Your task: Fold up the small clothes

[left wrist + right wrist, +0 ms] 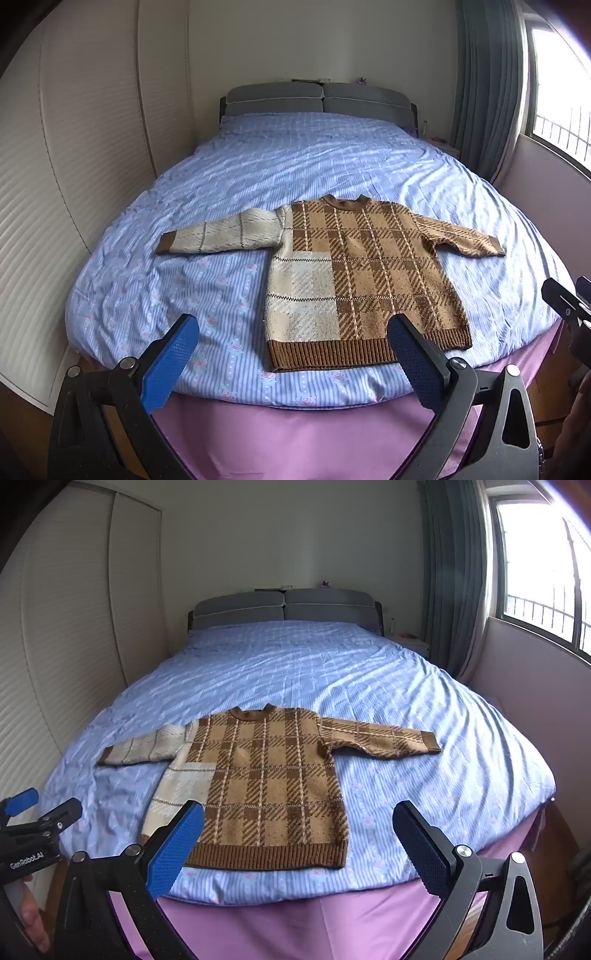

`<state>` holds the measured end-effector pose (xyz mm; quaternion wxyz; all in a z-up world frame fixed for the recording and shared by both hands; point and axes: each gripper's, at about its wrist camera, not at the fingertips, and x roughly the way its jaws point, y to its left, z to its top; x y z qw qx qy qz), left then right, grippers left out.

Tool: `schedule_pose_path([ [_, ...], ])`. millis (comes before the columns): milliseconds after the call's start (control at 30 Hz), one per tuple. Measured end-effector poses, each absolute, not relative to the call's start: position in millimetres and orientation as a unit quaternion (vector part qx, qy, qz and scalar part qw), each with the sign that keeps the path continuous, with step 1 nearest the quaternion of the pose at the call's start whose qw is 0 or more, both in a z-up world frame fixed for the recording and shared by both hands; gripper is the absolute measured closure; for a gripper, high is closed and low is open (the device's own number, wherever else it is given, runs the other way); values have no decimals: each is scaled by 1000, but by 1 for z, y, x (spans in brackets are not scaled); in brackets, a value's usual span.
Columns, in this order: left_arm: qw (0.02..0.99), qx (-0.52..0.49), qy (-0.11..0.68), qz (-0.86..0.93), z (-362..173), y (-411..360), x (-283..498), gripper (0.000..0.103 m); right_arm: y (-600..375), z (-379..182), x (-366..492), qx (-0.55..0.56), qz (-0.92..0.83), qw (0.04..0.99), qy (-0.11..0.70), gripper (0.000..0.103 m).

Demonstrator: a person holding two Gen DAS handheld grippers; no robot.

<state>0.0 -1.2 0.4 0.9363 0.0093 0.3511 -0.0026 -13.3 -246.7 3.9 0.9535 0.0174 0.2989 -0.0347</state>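
Observation:
A small brown and cream plaid sweater (pixel 354 273) lies flat on the bed, front up, both sleeves spread out sideways, hem toward me. It also shows in the right wrist view (pixel 266 779). My left gripper (pixel 293 328) is open and empty, held above the foot of the bed just short of the hem. My right gripper (pixel 299 816) is open and empty too, at about the same distance from the hem. Each gripper shows at the edge of the other's view: the right one (pixel 569 302) and the left one (pixel 40 812).
The bed has a wrinkled blue striped cover (pixel 314 162) over a purple sheet (pixel 295 435). A grey headboard (pixel 317 98) stands at the far end. White wardrobe doors (pixel 74 166) run along the left; a curtain (pixel 487 85) and window are on the right.

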Motion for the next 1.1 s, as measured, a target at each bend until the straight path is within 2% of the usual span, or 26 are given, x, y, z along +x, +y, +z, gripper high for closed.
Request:
schedule_pose_path([
  [1100,939,11,342,6,8,2,-7,0,-254,12,-21,20,-46,955,292,0],
])
